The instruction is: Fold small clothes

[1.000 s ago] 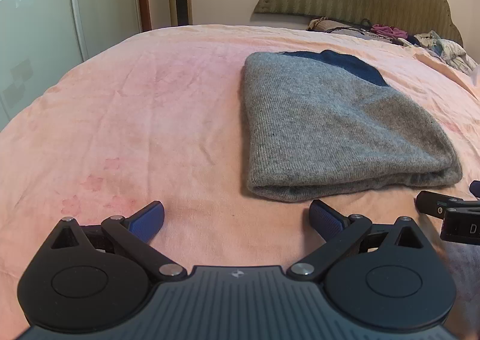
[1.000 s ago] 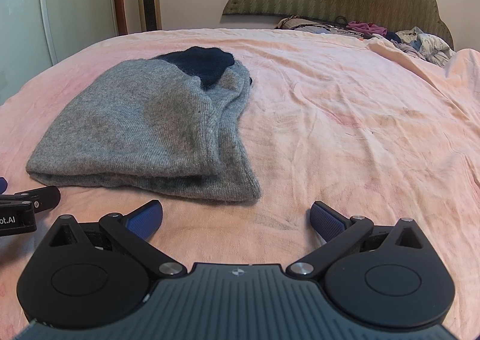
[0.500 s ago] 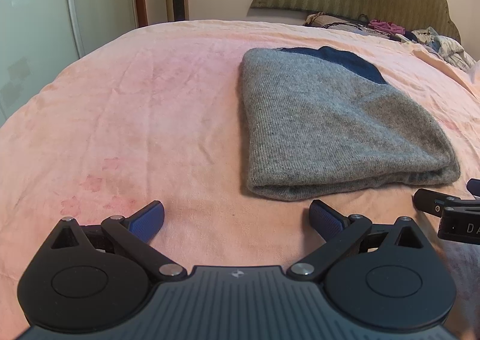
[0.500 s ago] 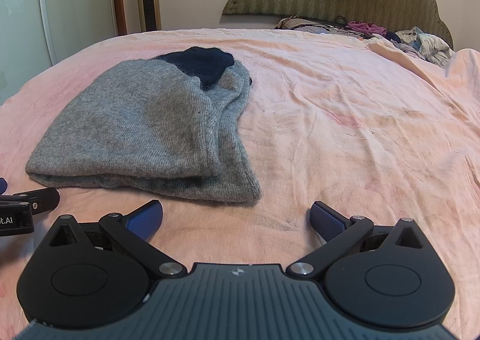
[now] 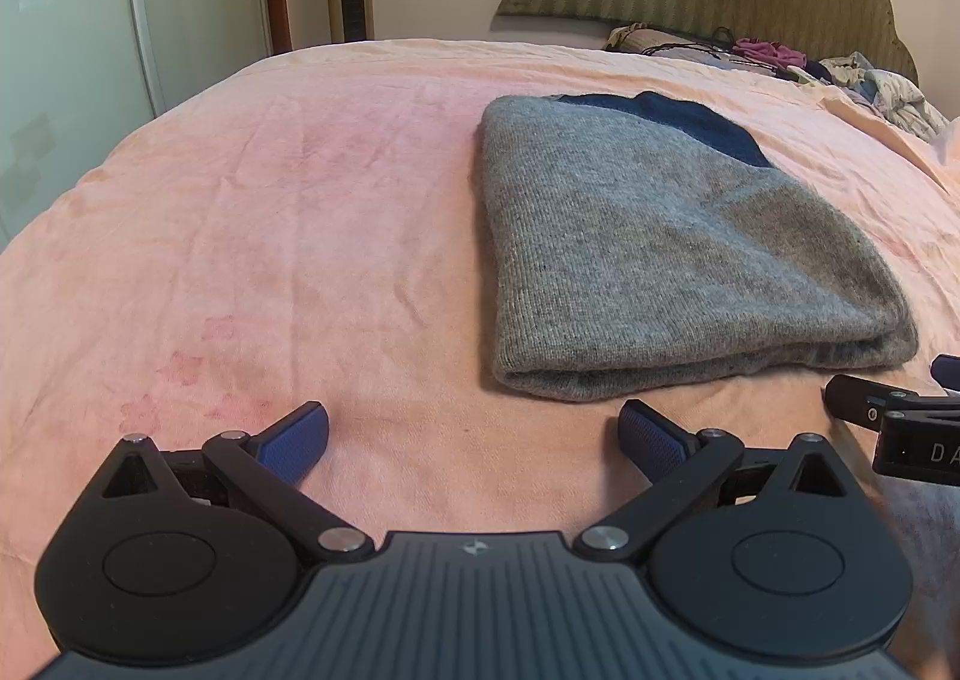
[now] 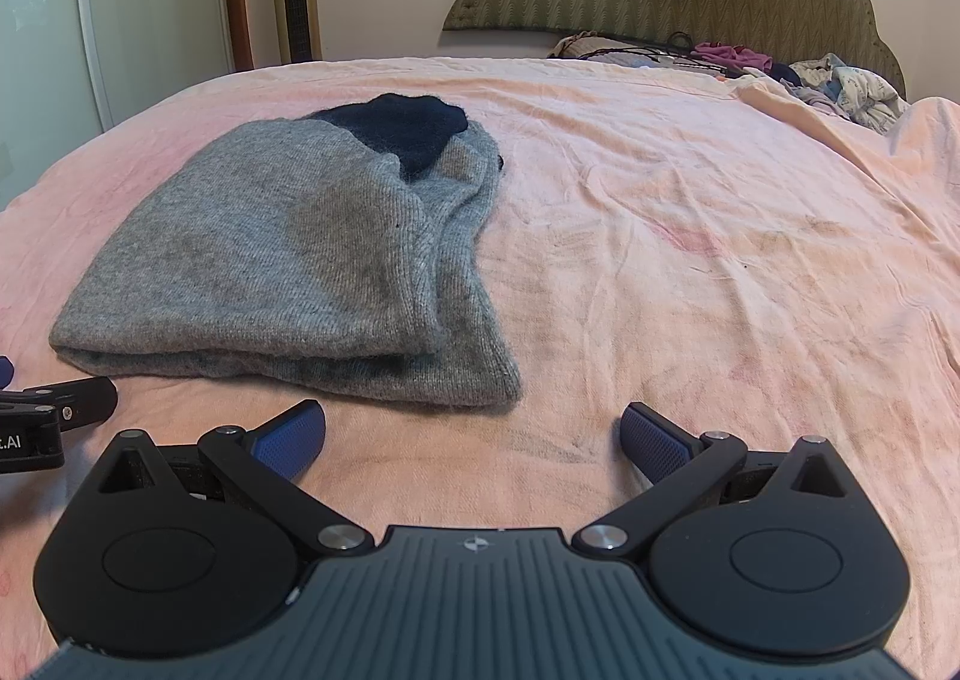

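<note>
Left wrist view: we see the folded grey knitted wool garment (image 5: 672, 266) on the pink bed sheet (image 5: 270, 236), beyond both grippers (image 5: 474, 428) (image 6: 474, 428), jaws apart, empty. Soft, limp; we would pinch its near corners.

White letters "DA" were read on the black body of the right gripper (image 5: 918, 449), cut off by the right edge of the left wrist view. In the right wrist view, white characters ".AI", with a cut-off stroke before them, were read on the black body of the left gripper (image 6: 27, 443) at the left edge. A small emblem was embossed on each gripper's grey ribbed housing, but it could not be read as text. No other writing was legible.
</note>
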{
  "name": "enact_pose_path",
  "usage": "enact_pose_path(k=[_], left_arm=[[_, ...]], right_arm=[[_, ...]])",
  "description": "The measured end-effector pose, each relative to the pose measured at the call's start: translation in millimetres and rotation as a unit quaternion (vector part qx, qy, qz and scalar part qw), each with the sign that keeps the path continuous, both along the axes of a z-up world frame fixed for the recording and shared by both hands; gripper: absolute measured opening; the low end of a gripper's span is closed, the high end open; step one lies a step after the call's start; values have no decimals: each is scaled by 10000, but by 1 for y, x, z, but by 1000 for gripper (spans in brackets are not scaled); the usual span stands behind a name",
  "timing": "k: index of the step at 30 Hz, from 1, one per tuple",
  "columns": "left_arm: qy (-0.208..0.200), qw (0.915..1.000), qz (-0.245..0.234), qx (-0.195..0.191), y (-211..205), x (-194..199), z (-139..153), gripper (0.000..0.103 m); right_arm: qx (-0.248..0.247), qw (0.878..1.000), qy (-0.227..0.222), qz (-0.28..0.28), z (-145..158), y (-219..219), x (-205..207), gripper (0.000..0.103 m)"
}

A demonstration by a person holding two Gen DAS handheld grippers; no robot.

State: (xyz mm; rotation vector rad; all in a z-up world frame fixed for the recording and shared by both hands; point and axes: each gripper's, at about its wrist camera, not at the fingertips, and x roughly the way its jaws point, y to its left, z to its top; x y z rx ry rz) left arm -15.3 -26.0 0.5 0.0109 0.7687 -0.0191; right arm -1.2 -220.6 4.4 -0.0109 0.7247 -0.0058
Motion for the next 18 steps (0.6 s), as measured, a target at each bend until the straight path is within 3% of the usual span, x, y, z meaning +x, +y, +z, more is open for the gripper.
enact_pose_path(k=[11, 18], left_arm=[[-46, 9999, -112, -58, 4, -4, 1, 103], [-502, 9981, -313, 145, 15, -23, 25, 103]], right_arm=[[2, 10000, 1, 0, 0, 0, 0, 103], [100, 9999, 85, 58, 6, -3, -2, 103]])
